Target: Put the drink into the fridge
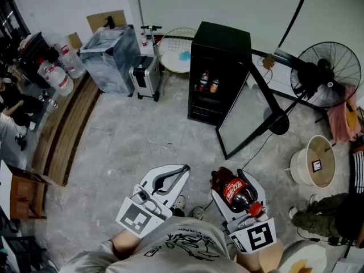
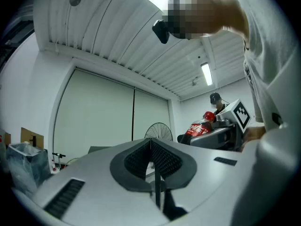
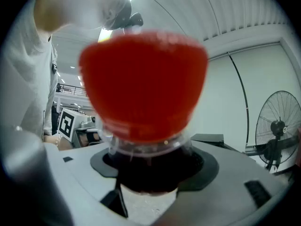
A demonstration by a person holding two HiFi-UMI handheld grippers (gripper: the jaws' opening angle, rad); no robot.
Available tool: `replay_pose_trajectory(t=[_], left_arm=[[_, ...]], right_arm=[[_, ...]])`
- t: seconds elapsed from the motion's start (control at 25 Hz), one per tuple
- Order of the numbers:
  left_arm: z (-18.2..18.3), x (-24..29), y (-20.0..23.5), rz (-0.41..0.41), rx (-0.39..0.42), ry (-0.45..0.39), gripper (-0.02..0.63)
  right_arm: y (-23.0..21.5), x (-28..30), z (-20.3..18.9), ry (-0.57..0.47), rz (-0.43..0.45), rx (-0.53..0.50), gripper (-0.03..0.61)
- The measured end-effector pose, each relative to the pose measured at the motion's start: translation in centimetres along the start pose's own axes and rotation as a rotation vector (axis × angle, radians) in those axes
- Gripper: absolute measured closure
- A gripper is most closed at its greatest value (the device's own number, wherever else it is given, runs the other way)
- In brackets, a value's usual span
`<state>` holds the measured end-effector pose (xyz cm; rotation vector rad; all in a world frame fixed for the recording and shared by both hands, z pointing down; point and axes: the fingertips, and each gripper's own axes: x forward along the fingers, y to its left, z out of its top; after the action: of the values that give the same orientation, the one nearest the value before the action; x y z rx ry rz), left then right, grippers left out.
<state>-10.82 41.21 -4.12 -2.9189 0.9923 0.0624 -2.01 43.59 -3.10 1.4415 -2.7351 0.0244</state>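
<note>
A cola bottle (image 1: 235, 191) with a red label and red cap lies along my right gripper (image 1: 232, 178), cap end toward me; the jaws are shut on it. In the right gripper view the red cap (image 3: 143, 84) fills the middle, just above that gripper (image 3: 150, 173). My left gripper (image 1: 181, 172) is held beside it, shut and empty; its pads (image 2: 162, 161) meet in a line in the left gripper view, where the bottle (image 2: 197, 126) shows to the right. The black fridge (image 1: 219, 44) stands ahead across the floor, its glass door (image 1: 244, 118) swung open, with two drinks (image 1: 208, 84) on a shelf.
A standing fan (image 1: 330, 75) and a white bucket (image 1: 315, 164) are to the right. A suitcase (image 1: 145, 75) and a covered bin (image 1: 111, 53) stand left of the fridge. A wooden bench (image 1: 62, 129) runs along the left. A cable (image 1: 267, 144) trails near the door.
</note>
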Motion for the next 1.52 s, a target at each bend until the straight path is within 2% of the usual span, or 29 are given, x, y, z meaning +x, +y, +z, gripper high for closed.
replay_pose_trajectory(t=[0.24,0.4,0.8,1.52], left_arm=[[-0.1,-0.3,1.2,-0.007,-0.009,-0.008,0.592],[-0.7,-1.0,2.6,-0.015,-0.01,0.001,0.592],[-0.9,-2.0,5.7,-0.036,-0.019,-0.007,0.592],[-1.8,3.2,8.2,-0.066,-0.018,0.004,0.592]], right_arm=[[0.4,1.6,-0.3,0.007,0.001,0.005,0.264],[1.3,3.2,0.0,-0.025,0.018,0.04,0.263],[2.3,6.0,-0.3,0.003,-0.023,0.016,0.264],[-2.7,9.1,-1.2,0.017,-0.046,0.026,0.264]])
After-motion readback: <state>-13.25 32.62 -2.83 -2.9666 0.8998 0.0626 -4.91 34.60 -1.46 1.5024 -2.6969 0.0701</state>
